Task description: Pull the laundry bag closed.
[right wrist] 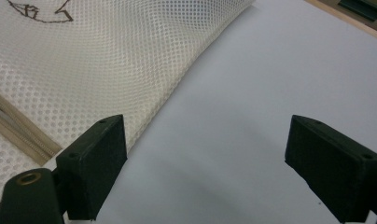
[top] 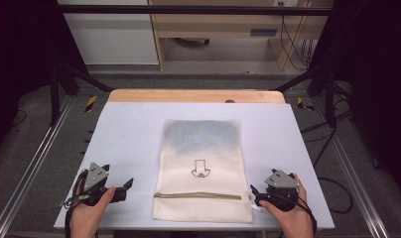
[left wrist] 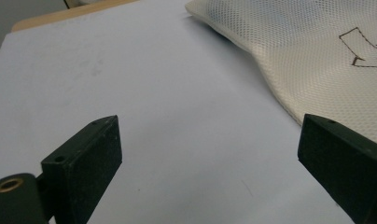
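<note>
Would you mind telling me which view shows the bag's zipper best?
The high view: the zipper runs its whole length across the mesh bag. The right gripper view catches one end; the left gripper view has bare mesh.

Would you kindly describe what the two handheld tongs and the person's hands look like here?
Both the left tongs and the right tongs are black, each topped by a grey three-cornered plate, with dark cables trailing back. Each set of tongs ends in two flat, rectangular black pads. No sleeves or gloves are visible on the hands.
</note>
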`<state>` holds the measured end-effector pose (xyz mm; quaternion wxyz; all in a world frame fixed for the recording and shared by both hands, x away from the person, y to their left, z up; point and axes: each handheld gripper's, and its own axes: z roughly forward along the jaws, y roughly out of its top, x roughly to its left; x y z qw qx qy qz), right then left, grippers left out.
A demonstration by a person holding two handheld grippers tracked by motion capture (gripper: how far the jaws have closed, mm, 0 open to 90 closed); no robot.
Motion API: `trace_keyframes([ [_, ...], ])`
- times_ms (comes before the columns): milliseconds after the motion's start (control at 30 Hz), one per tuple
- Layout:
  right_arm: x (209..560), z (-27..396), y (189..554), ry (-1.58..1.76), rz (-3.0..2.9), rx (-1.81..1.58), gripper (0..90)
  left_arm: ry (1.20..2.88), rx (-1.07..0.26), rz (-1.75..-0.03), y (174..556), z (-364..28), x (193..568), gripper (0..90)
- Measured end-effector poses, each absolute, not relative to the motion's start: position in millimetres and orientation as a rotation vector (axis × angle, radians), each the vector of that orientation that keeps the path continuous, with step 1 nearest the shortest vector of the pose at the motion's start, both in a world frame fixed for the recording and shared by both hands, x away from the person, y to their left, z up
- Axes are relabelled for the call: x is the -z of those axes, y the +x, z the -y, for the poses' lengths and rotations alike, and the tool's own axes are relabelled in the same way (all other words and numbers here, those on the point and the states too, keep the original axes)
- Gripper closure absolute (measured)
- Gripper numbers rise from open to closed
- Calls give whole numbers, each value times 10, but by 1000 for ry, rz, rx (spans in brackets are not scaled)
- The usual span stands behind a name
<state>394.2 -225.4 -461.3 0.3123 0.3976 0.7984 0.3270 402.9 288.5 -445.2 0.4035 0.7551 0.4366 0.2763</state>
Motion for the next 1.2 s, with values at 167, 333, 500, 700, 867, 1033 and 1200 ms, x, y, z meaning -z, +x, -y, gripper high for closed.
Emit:
trace_keyframes([
  [167,4628,2230,3939,1037,-2142,-840,168,1869,-706,-1112,4020,-2931,4436,61],
  [333,4620,2166,3922,1011,-2175,-830,188,1862,-718,-1098,4009,-2923,4438,61],
  [500,4597,2102,3906,979,-2193,-822,205,1876,-706,-1116,4011,-2929,4453,61],
  [700,4524,1966,3890,928,-2249,-810,196,1891,-702,-1128,4016,-2932,4466,64],
  [867,4464,1763,3885,884,-2321,-812,144,1911,-710,-1136,4018,-2930,4482,64],
  [1033,4402,1543,3907,811,-2398,-815,114,1939,-712,-1158,4027,-2930,4501,64],
  [1200,4303,1305,3959,726,-2483,-817,135,1937,-715,-1172,4036,-2943,4510,64],
])
